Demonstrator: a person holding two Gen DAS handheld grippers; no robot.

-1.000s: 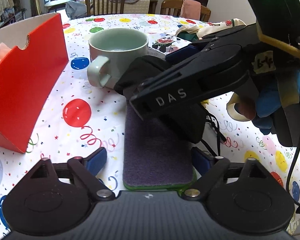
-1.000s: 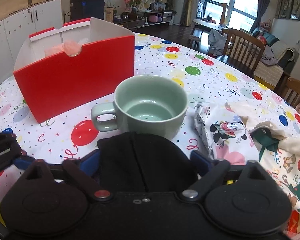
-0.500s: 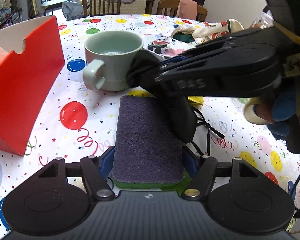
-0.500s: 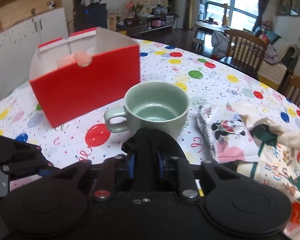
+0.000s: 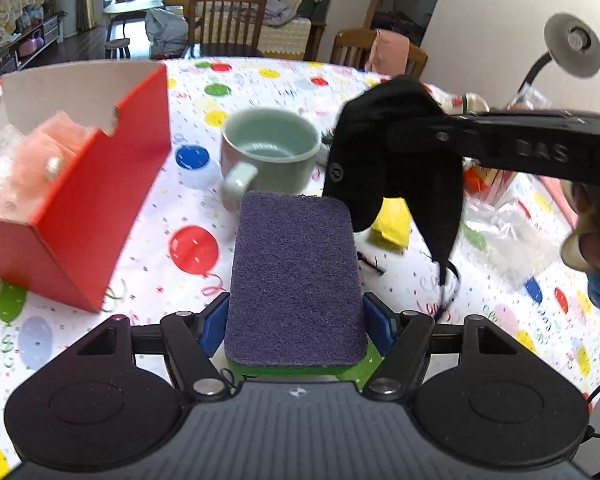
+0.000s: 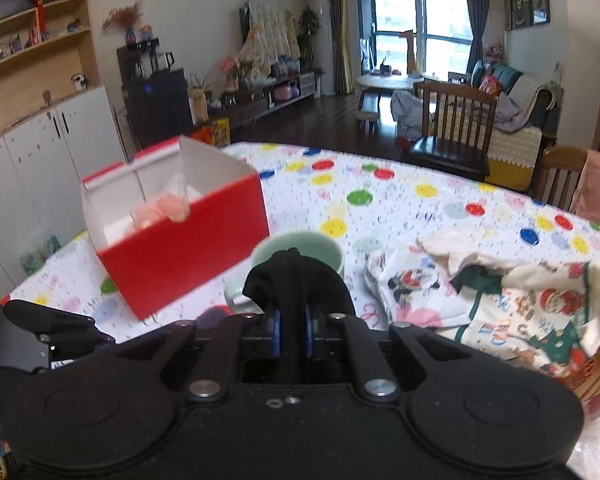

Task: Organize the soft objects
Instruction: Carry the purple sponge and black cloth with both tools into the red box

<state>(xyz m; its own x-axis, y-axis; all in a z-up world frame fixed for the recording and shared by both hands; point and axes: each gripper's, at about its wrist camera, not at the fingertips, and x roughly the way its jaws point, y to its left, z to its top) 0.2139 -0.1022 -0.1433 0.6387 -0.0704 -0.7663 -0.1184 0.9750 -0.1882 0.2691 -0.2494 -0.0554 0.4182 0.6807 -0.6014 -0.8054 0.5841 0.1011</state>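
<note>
A: What has the left gripper got?

B: A purple-topped sponge with a green underside. Its blue fingers stand partly apart and press on the sponge's two long sides near its close end, so the sponge sticks out ahead of them, over the balloon-print worktop.

A: And the right gripper?

B: Its fingers have just been closing and are now nearly together, pinching a black cloth item. In the left wrist view the same black piece hangs from the right gripper, clear of the worktop, with a thin cord trailing below it. It could be a mask or a sock; the picture is too blurred there to say.

A: Where do the other things sit?

B: A pale green mug stands just beyond the sponge's far end, handle toward the camera. To the left is an open red box with a white inside, holding something pink and fluffy. A small yellow object lies on the worktop under the hanging black cloth.

A: Anything on the right side?

B: In the right wrist view, printed cartoon fabrics lie crumpled beside the mug, and wooden chairs stand past the worktop's far edge.
</note>
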